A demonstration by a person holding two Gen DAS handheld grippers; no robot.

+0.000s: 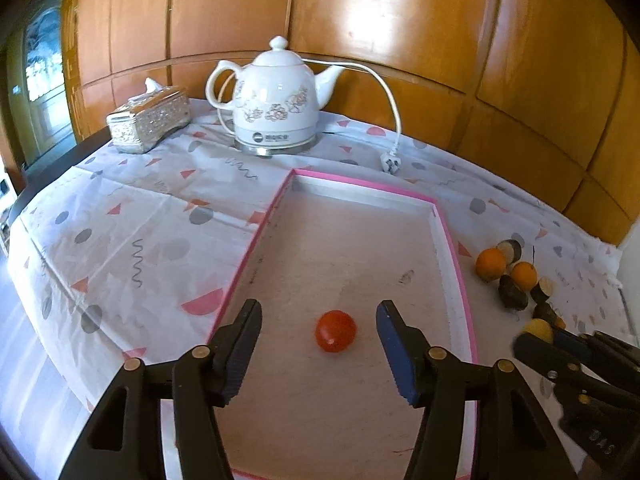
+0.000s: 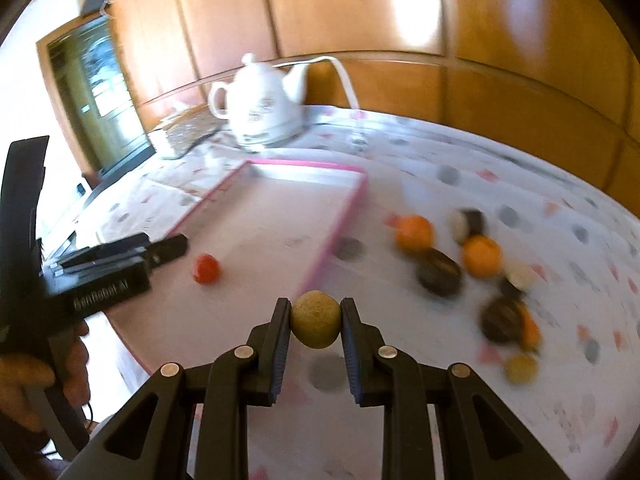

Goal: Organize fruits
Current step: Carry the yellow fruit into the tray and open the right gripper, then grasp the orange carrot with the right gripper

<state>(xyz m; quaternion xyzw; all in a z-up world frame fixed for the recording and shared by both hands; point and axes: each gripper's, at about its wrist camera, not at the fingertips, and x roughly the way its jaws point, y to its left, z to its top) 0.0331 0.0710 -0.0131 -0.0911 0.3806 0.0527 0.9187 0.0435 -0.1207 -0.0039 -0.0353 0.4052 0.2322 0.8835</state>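
Right tongs (image 2: 315, 322) gripping yellow fruit (image 2: 316, 325)

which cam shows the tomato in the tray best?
Left wrist: the tomato lies sharp and centred between the open left tongs. Right wrist shows it small and blurred at left.

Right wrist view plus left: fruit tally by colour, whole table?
red fruit: 1, in the tray
orange fruit: 3, one partly hidden
yellow fruit: 2, one held in the right gripper jaws
dark fruit: 4, some look cut, view blurred
total: 10
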